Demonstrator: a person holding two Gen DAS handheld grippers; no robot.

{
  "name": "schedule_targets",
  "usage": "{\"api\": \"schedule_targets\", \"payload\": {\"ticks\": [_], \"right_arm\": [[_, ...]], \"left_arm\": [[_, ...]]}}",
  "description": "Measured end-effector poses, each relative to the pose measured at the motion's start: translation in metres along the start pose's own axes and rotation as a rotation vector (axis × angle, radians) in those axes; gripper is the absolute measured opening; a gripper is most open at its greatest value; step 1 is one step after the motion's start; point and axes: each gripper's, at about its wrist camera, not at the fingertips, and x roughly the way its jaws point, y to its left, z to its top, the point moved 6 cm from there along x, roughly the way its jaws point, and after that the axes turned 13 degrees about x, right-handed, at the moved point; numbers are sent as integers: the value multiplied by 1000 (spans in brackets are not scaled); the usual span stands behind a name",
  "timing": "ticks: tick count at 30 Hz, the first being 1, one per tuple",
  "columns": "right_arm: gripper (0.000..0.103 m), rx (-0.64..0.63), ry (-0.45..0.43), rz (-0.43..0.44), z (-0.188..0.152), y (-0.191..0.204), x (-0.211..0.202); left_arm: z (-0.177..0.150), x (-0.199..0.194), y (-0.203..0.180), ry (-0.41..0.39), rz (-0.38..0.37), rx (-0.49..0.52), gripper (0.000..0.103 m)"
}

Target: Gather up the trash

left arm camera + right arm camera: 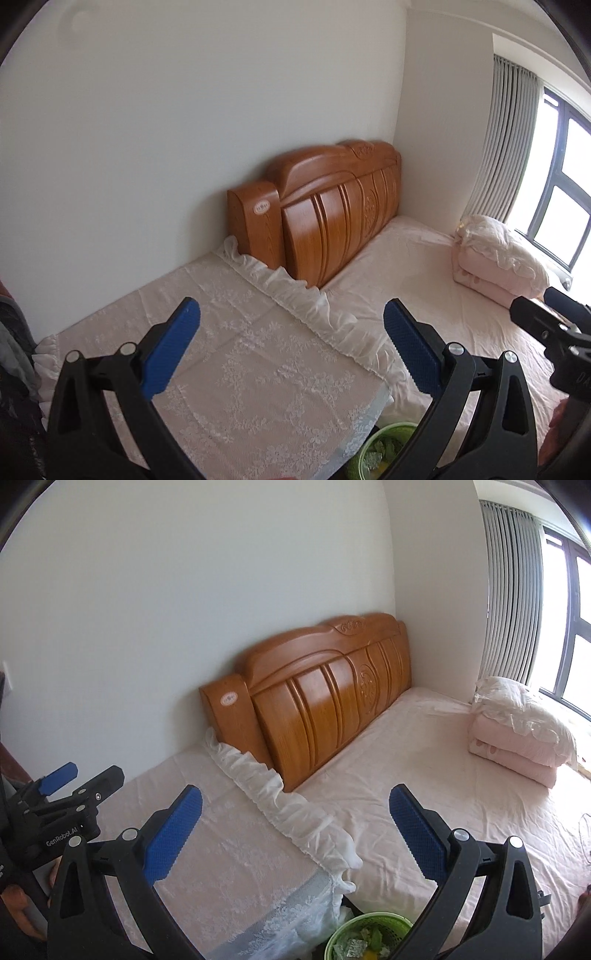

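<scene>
Fingers (pixel 410 350) of both grippers wide apart, empty.

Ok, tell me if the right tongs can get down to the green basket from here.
Probably yes. The right tongs are open and empty, and the green basket sits just below them, top uncovered, beside the lace-covered table.

Green perforated plastic waste basket (pixel 369 932), round-rimmed and standing upright, sitting at the lower edge of both views, low down between the lace-covered counter (pixel 236 867) and the bed (pixel 424 775); crumpled pale green and white scraps of trash (pixel 356 947), with one yellow piece, lying inside it; in the left wrist view the basket (pixel 384 439) is showing partly behind the tongs
</scene>
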Motion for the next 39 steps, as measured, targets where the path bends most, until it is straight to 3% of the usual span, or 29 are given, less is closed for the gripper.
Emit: {"api": "schedule_targets", "payload": {"ticks": [18,39], "right_arm": [[101,0,27,-2,-7,4,9],[101,-6,67,66,-13,13,18]], "left_arm": [[-7,10,-4,36,-24,6,95],[-10,14,-3,58,7,10,95]]}}
